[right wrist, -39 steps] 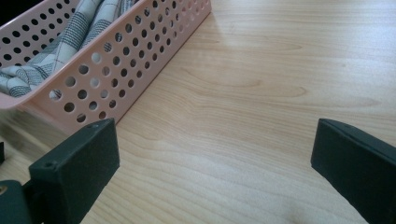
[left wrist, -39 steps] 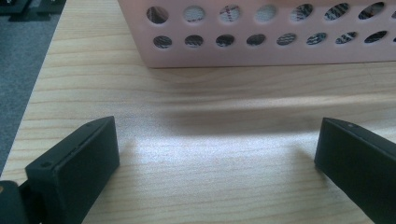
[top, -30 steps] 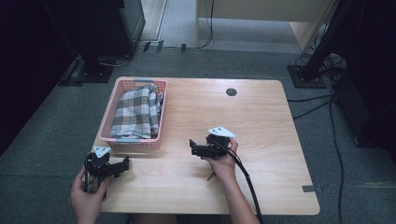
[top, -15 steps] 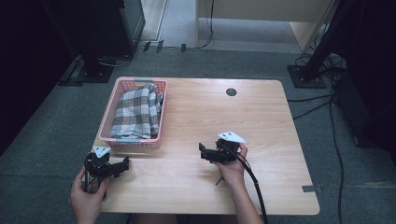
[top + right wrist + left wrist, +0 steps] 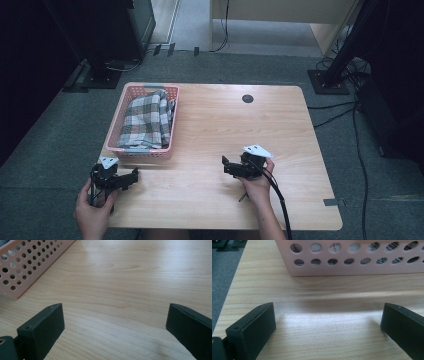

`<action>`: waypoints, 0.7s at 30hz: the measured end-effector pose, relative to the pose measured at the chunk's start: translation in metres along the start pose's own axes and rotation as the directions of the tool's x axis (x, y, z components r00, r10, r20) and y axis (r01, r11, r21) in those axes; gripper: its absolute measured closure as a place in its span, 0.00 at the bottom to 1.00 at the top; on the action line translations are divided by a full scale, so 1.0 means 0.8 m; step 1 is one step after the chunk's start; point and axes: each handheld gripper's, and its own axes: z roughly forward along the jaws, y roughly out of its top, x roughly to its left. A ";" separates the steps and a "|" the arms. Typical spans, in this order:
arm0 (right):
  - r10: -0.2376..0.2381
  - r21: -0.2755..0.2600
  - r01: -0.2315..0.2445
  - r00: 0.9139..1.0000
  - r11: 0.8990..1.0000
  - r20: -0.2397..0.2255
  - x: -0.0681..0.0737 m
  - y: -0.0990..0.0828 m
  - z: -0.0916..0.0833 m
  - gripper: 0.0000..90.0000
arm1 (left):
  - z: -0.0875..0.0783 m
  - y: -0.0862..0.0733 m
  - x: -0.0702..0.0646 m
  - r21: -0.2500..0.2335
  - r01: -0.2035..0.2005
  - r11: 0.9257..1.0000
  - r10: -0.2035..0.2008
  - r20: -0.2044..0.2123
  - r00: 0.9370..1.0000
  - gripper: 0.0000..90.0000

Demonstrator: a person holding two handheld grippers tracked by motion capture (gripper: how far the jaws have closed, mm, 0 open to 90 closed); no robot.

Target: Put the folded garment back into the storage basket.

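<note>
A pink perforated basket [image 5: 114, 130] stands at the table's left side with a folded plaid cloth [image 5: 148, 119] inside it. My left gripper [image 5: 131, 177] rests near the front left corner, just in front of the basket, its jaws wide open with bare wood between them. In the left gripper view the basket wall [image 5: 352, 258] fills the top, and plaid shows through its holes. My right gripper [image 5: 226, 166] is held over the front middle of the table, open and holding nothing. The right gripper view shows the basket's corner [image 5: 22, 272] at upper left.
The wooden table [image 5: 235, 125] has a round dark cable hole [image 5: 247, 98] near its far edge. Grey carpet surrounds the table, with black stands and cables at the far left and right. A cable [image 5: 278, 200] trails from the right gripper toward the front edge.
The right gripper has moved a little to the right and toward the front edge over the last second. The left gripper and the basket have stayed in place.
</note>
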 end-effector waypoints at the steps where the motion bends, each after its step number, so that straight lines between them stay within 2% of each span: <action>1: 0.002 0.002 -0.002 1.000 1.000 0.004 -0.001 0.000 -0.002 0.02 | 0.000 0.000 0.000 0.000 0.000 1.000 0.000 0.000 1.000 0.00; 21: 0.020 -0.011 -0.020 0.998 1.000 0.067 -0.036 -0.005 -0.034 0.02 | 0.000 0.000 0.000 0.000 0.000 1.000 0.000 0.000 1.000 0.00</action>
